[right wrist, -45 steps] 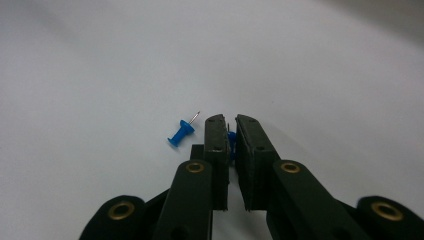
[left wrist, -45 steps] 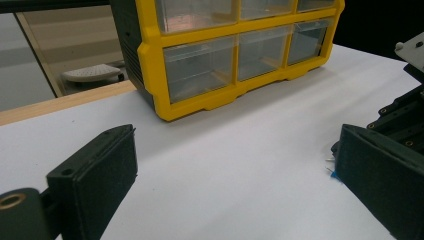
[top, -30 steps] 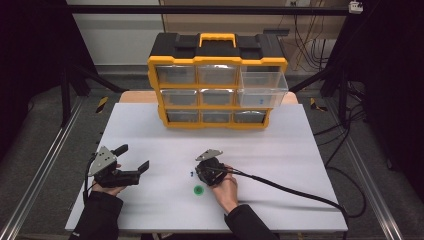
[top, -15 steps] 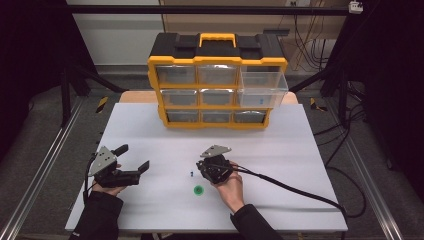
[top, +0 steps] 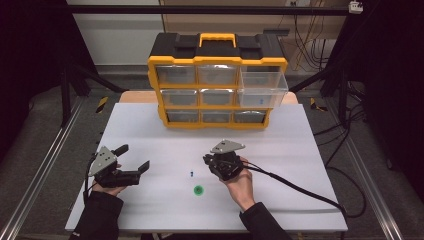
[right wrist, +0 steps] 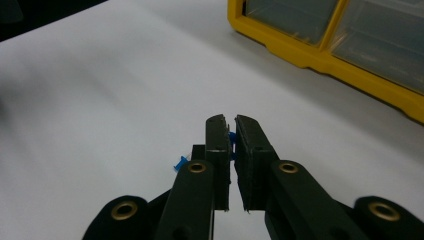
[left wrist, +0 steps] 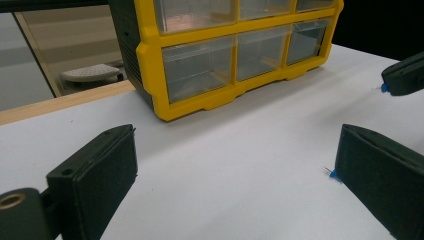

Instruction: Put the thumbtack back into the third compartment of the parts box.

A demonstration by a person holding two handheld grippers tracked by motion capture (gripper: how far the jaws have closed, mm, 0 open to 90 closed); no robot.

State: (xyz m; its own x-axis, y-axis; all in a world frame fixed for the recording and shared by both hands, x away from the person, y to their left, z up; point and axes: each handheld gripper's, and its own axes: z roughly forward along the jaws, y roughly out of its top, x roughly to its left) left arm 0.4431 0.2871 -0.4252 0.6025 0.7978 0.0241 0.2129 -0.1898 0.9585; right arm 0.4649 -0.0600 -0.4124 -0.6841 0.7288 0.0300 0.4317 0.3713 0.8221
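Nearest the person, the right tool (top: 218, 165) sits in the right hand (top: 240, 182) above the white counter (top: 300, 150), its black jaws drawn together on a small blue piece (right wrist: 231, 137); in the right gripper view that piece shows as a sliver of blue in the narrow gap between the pads, with another blue bit poking out at the left of the jaws. Just left of this tool on the counter lies a second tiny blue piece (top: 192, 174), and a little nearer the person a green dot (top: 198, 190). Over at the left, the left tool (top: 134, 159) rests low at the counter in the left hand (top: 107, 186), its jaws standing wide apart with nothing between them. Farther back, at the counter's far edge, stands a yellow-and-black drawer cabinet (top: 217, 80) with clear drawers; the right-hand upper drawer (top: 262, 90) is pulled out, and a small blue item lies inside it.
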